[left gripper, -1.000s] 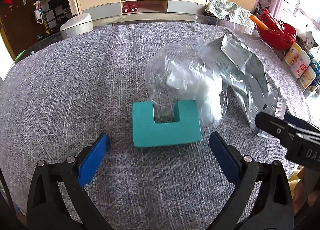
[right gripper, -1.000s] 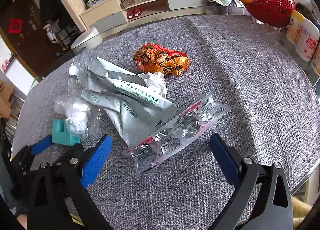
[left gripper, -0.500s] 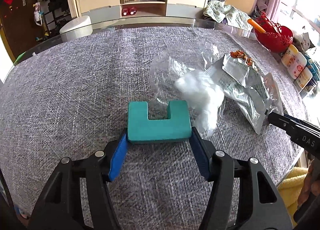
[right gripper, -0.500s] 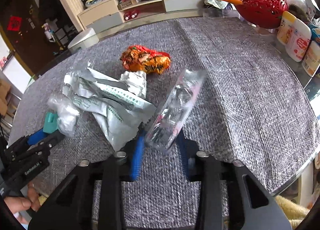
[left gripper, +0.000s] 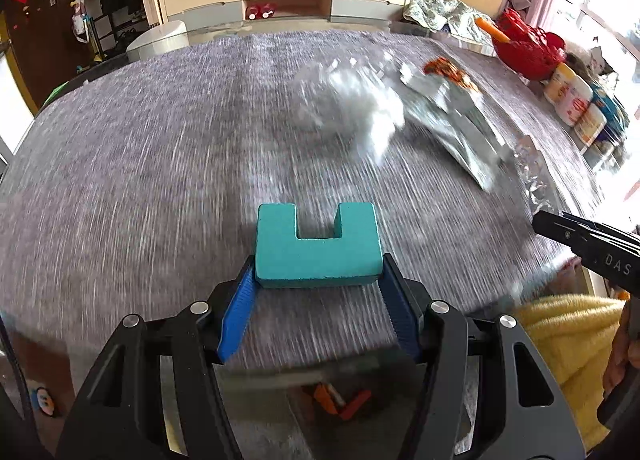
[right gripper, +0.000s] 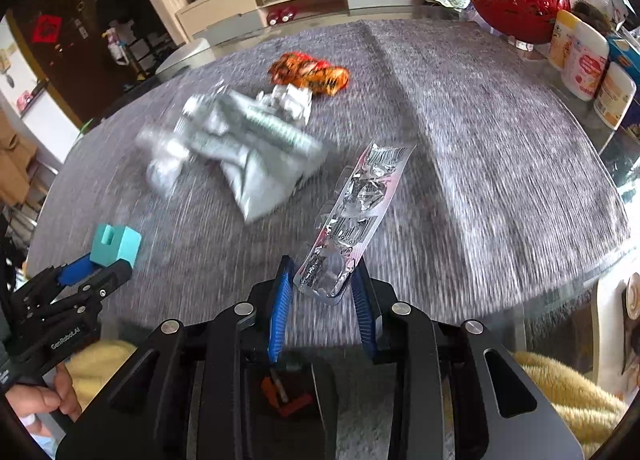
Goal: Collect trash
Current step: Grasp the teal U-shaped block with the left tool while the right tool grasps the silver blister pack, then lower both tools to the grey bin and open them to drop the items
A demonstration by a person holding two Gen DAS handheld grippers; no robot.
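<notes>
My left gripper [left gripper: 318, 280] is shut on a teal U-shaped foam block [left gripper: 316, 246] and holds it above the near table edge; the block also shows in the right wrist view [right gripper: 116, 244]. My right gripper [right gripper: 322, 284] is shut on a long silver foil blister wrapper [right gripper: 354, 216], lifted and tilted up. On the grey tablecloth lie a clear plastic bag [left gripper: 356, 108], silver pouches [right gripper: 256, 140] and an orange snack wrapper [right gripper: 308, 74].
A red basket [right gripper: 524, 8] and several bottles [right gripper: 588, 64] stand at the table's right edge. A yellow cloth [left gripper: 568, 340] lies below the near edge. An orange thing [right gripper: 286, 394] lies on the floor below. A cabinet [left gripper: 288, 0] stands behind.
Both grippers went from open to shut, the left on the teal block, the right on the foil wrapper. Both have since pulled back toward the near table edge with their loads.
</notes>
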